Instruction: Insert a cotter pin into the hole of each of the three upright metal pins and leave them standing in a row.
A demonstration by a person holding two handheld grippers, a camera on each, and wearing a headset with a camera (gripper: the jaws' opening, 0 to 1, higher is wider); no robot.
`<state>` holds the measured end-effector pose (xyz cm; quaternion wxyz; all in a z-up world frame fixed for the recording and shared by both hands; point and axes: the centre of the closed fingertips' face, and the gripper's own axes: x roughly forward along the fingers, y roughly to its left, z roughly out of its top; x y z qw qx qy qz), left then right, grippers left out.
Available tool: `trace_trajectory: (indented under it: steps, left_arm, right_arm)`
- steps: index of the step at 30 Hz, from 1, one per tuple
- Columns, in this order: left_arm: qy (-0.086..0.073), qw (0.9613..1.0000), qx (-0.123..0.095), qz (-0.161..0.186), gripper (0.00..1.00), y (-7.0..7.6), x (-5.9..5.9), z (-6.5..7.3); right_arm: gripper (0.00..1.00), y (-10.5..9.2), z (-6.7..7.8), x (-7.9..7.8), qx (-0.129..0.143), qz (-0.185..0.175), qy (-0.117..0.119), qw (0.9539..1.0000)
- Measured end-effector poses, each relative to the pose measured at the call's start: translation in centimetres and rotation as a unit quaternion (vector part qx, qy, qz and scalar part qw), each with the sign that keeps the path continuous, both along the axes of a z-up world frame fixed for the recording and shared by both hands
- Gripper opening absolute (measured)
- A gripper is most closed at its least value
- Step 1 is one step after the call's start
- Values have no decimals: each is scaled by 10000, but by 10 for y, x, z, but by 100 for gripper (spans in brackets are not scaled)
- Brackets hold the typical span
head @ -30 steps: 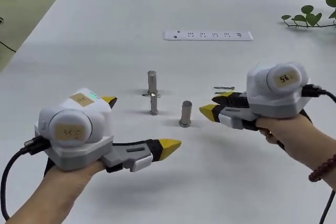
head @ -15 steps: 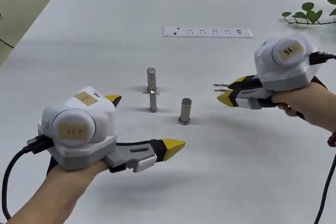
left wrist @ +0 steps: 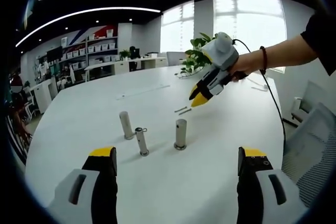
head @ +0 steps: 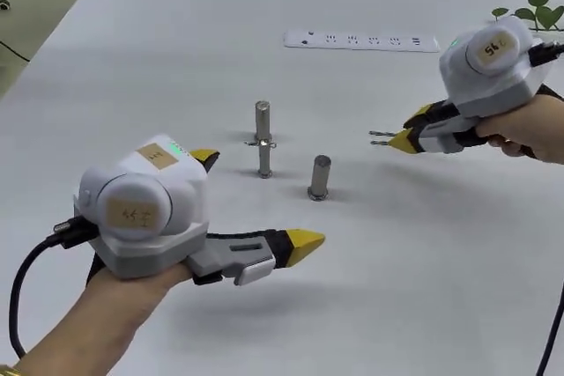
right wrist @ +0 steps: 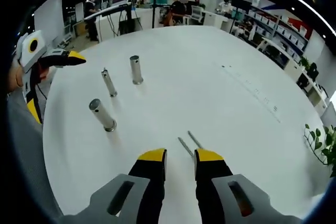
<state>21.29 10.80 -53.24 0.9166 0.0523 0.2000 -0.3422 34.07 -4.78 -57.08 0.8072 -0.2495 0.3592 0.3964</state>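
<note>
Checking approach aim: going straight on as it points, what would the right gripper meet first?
Likely the two thin metal cotter pins lying on the white table just beyond the right gripper.

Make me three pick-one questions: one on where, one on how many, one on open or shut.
1. Where do the two loose cotter pins lie?
A. on the table by the right gripper's tips
B. on the floor
C. on a chair
2. How many upright metal pins stand?
A. two
B. three
C. five
3. The left gripper is:
A. shut on a pin
B. wide open, empty
C. shut, empty
Answers: A, they lie past its tips; B, three stand there; B, its jaws are far apart.
</note>
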Motion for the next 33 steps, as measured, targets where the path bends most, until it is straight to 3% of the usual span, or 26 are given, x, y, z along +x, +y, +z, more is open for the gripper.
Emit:
trace_trajectory:
  steps: [5, 15, 26, 33]
  left_arm:
    - [34, 10000, -7, 14, 95, 1, 1, -1]
    - [114, 9999, -15, 69, 93, 3, 2, -6]
    - [169, 9998, 22, 74, 92, 4, 2, -9]
    - [151, 9998, 10, 111, 92, 6, 3, -7]
  right_arm:
    - [14, -3, -12, 13, -134, 166, 171, 9996]
    - [8, -8, -37, 14, -449, 441, 396, 9972]
    - [5, -10, -41, 12, -722, 651, 463, 9942]
    - [0, -6, -42, 8, -746, 737, 595, 9927]
